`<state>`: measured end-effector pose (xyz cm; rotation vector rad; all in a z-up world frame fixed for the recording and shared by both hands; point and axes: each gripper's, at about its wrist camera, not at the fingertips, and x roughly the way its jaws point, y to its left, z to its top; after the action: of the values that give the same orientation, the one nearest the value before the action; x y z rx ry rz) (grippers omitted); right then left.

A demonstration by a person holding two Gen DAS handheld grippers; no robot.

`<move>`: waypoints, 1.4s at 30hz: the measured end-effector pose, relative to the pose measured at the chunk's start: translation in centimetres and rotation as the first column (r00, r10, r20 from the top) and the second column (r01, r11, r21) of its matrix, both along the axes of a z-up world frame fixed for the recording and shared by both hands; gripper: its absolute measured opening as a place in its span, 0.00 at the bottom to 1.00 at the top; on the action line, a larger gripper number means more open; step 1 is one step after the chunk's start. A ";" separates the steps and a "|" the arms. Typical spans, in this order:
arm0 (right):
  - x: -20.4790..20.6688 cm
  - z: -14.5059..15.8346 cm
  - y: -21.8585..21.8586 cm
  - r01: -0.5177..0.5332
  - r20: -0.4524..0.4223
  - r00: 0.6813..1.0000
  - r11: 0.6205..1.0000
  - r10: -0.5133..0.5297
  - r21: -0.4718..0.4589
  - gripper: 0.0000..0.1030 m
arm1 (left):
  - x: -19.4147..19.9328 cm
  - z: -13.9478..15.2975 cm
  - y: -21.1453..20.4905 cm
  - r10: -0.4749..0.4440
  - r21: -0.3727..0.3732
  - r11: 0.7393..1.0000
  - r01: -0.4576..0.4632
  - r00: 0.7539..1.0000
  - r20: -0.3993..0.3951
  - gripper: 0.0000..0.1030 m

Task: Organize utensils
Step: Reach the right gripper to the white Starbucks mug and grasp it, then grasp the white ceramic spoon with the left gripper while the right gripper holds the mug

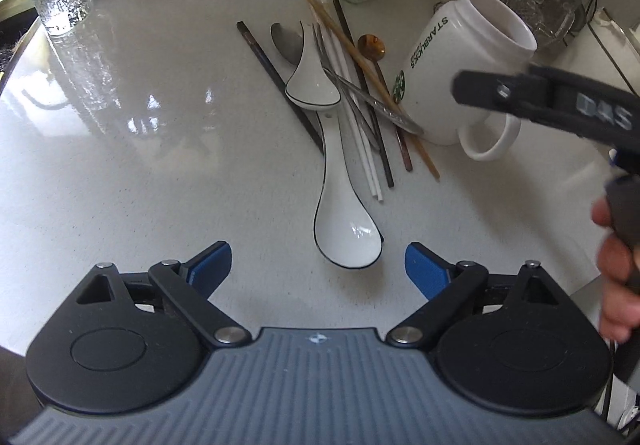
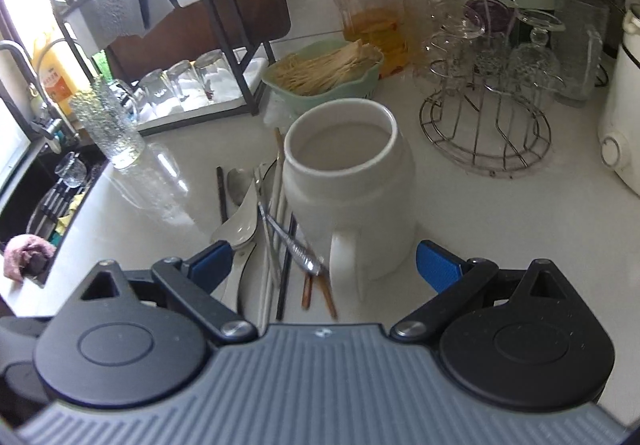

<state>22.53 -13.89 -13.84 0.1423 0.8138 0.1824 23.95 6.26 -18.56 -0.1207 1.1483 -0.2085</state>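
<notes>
- Currently my left tool hangs over the white table, jaws spread wide, nothing between them.
- Just ahead of its blue pads lies a large white ceramic spoon, bowl end nearest me, handle running away into the utensil pile.
- Pile contents, as far as I can read them: a second white ceramic spoon across the first one's handle, a metal spoon, a copper-coloured small spoon, dark, white and wooden chopsticks, all lying on the table.
- White mug with green lettering stands upright just right of the pile, handle toward me; some utensil ends touch its base.
- My right tool is also wide apart, gripping nothing; the mug's handle sits between its pads without contact, as far as I can tell.
- Right-tool view blurred at the handle.
- Behind: green basket, textured glass, wire rack of glasses.
</notes>
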 end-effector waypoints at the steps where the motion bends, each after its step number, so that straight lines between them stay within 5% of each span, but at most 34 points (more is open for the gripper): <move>1: 0.4 -0.1 0.2 0.003 0.009 1.000 1.000 -0.003 -0.013 0.97 | 0.1 -0.1 0.1 0.000 -0.005 1.000 0.000 1.000 -0.002 0.91; 13: 4.2 -1.9 1.4 0.005 0.046 0.999 0.989 0.002 -0.150 0.96 | 1.3 -0.7 -0.6 -0.026 -0.059 0.998 0.025 1.000 -0.017 0.83; 15: 4.3 -2.1 1.4 -0.002 0.048 0.999 0.986 0.010 -0.164 0.88 | 1.4 -0.8 -0.9 -0.031 -0.061 0.998 0.030 0.999 -0.020 0.82; 42: -0.1 -1.7 -0.7 -0.073 0.011 0.997 0.985 0.076 -0.155 0.88 | 1.4 -1.8 -3.0 -0.061 0.037 0.997 0.061 0.998 0.017 0.59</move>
<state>22.45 -14.63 -15.50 -0.0359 0.8143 0.1897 25.37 3.21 -20.34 -0.0519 1.1380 -0.2424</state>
